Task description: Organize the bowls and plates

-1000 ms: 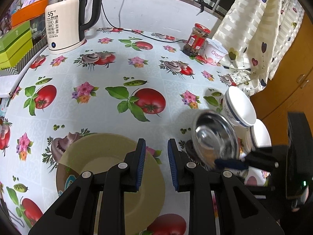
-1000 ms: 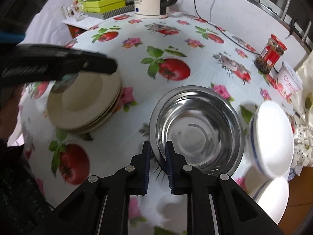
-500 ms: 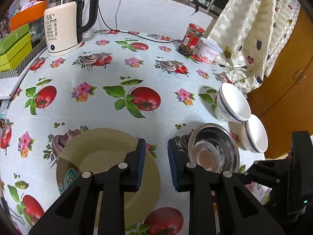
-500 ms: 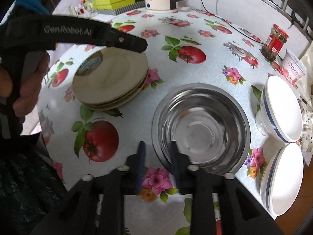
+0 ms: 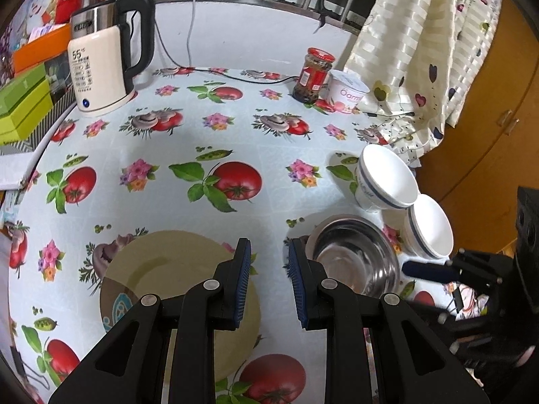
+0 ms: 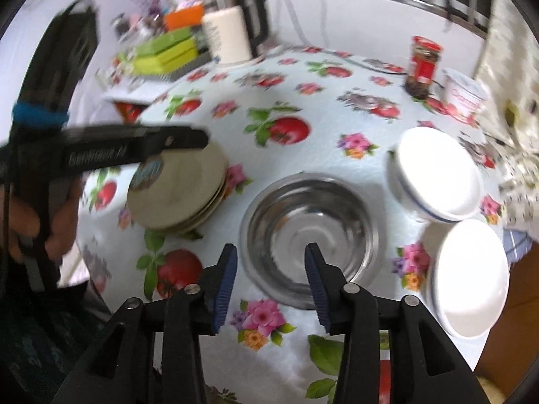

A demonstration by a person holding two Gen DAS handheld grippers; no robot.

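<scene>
Tomato-print cloth covers the bench (image 6: pixel 337 77). My right claw (image 6: pixel 269 277) is opening over the steel bowl's (image 6: pixel 310 229) near rim, gripping nothing. My left claw (image 5: pixel 267 279) hangs narrowly parted, empty.

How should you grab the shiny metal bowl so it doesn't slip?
Grip the steel bowl by its thin rim, one pad inside and one outside. It sits upright and open, so come from above at the near edge, beside the opening, empty right gripper. The far right side is crowded by two white bowls, and the plate stack sits left.
</scene>
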